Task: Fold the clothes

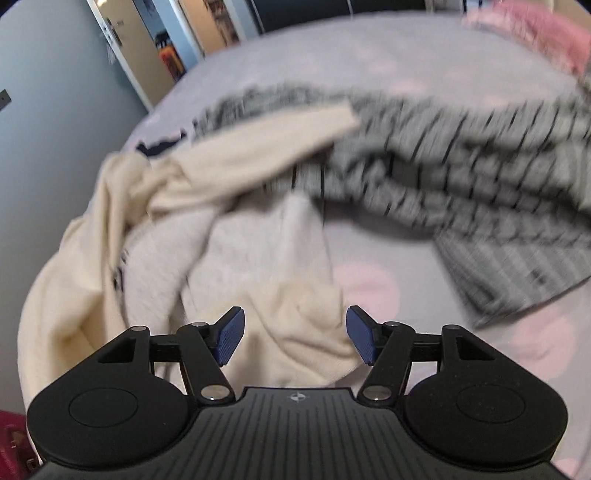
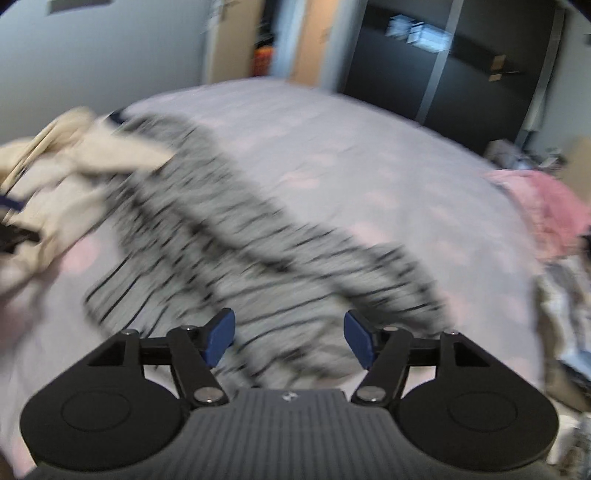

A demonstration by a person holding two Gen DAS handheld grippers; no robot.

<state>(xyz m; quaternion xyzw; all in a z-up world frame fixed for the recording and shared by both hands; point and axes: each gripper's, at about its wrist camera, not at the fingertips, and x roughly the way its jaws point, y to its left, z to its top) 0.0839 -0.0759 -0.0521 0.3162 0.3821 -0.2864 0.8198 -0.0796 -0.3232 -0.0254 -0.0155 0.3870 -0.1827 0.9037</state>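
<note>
A grey garment with thin black stripes (image 1: 461, 173) lies spread across the bed; in the right wrist view it (image 2: 258, 258) runs diagonally from upper left to just in front of the fingers. A cream garment (image 1: 155, 206) lies crumpled at the bed's left side, one sleeve over the striped one; it shows at the left of the right wrist view (image 2: 55, 166). My left gripper (image 1: 295, 334) is open and empty, just above a cream fold. My right gripper (image 2: 289, 338) is open and empty, above the striped garment's near end. Both views are motion-blurred.
The bed (image 1: 332, 66) has a pale lilac cover with pink spots. A pink blanket (image 2: 543, 210) lies at its right side, also in the left wrist view (image 1: 535, 33). More patterned cloth (image 2: 565, 295) lies at the right edge. A wall and doorway (image 1: 122, 55) stand beyond.
</note>
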